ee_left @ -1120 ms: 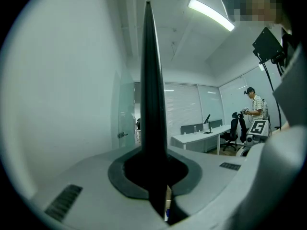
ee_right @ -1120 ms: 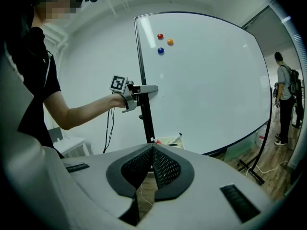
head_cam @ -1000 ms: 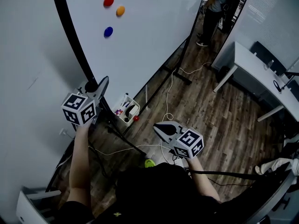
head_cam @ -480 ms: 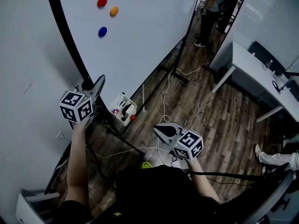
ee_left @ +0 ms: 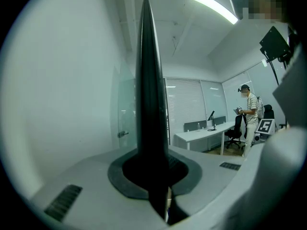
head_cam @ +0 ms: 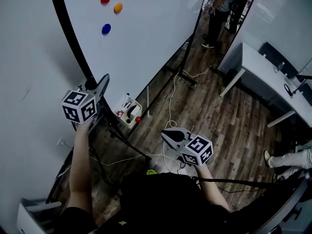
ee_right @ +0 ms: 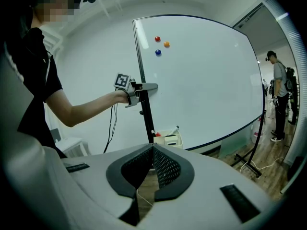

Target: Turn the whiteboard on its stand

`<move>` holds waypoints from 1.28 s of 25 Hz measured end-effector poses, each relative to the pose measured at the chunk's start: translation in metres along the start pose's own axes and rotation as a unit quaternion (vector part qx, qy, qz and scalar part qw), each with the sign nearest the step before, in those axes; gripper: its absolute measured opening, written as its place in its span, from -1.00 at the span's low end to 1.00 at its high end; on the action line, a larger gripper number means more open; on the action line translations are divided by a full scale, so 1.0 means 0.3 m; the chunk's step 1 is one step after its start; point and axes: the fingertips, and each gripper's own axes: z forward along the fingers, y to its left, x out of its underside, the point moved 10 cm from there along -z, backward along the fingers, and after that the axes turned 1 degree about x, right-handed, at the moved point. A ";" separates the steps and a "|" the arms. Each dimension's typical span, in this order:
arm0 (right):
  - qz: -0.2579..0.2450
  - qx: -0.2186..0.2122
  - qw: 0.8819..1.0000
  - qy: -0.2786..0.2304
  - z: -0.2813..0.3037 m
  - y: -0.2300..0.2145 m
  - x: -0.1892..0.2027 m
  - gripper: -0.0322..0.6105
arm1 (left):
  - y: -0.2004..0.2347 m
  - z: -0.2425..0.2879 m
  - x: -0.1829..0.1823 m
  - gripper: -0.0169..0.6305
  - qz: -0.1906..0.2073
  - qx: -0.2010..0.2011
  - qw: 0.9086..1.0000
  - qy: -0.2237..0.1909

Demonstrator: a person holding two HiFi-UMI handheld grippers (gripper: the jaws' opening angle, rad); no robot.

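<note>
**A:** The whiteboard [head_cam: 146,38] is upright on its stand, and the left hand-held gripper [head_cam: 103,82] pinches its black frame [ee_left: 151,104]. What's the risk?

**B:** That thin pinch could slip as the board swings. The stand's foot [head_cam: 187,79] could also snag the white cable [head_cam: 171,94] beneath the board. The right hand-held gripper [head_cam: 170,133] is pressed together, empty, well apart from the board.

**A:** Do the views differ?

**B:** Only the right gripper view shows the board's whole face. The left gripper view sees the frame edge-on.

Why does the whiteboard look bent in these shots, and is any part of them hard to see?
Right gripper view: the wide lens bows the whiteboard and darkens the corners. Left gripper view: the black frame post is a near silhouette, the ceiling light glares. Head view: sharp, evenly lit.
</note>
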 end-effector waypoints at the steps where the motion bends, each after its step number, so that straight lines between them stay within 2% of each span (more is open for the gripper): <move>1: -0.001 0.000 1.000 -0.001 0.000 0.000 0.001 -0.91 | 0.000 0.001 0.002 -0.79 -0.001 0.000 1.000 0.000; 13: 0.004 -0.003 1.000 -0.004 -0.005 0.003 0.033 -0.91 | 0.009 0.014 0.018 -0.79 -0.003 -0.001 1.000 0.003; 18: 0.006 -0.006 1.000 -0.007 -0.017 -0.006 0.039 -0.91 | -0.004 0.016 0.016 -0.76 0.020 -0.026 0.999 0.000; 21: 0.008 -0.008 1.000 -0.009 -0.026 -0.004 0.049 -0.91 | -0.007 0.024 0.018 -0.67 0.025 -0.029 0.999 0.010; 23: 0.009 -0.008 1.000 -0.010 -0.033 -0.002 0.055 -0.91 | -0.005 0.032 0.018 -0.67 0.024 -0.026 0.999 0.022; 25: 0.012 -0.008 1.000 -0.011 -0.039 0.001 0.062 -0.91 | -0.004 0.034 0.017 -0.76 0.024 -0.028 0.999 0.028; 32: 0.018 -0.003 1.000 -0.009 -0.059 0.023 0.088 -0.91 | 0.000 0.026 0.012 -0.79 0.017 -0.018 0.999 0.028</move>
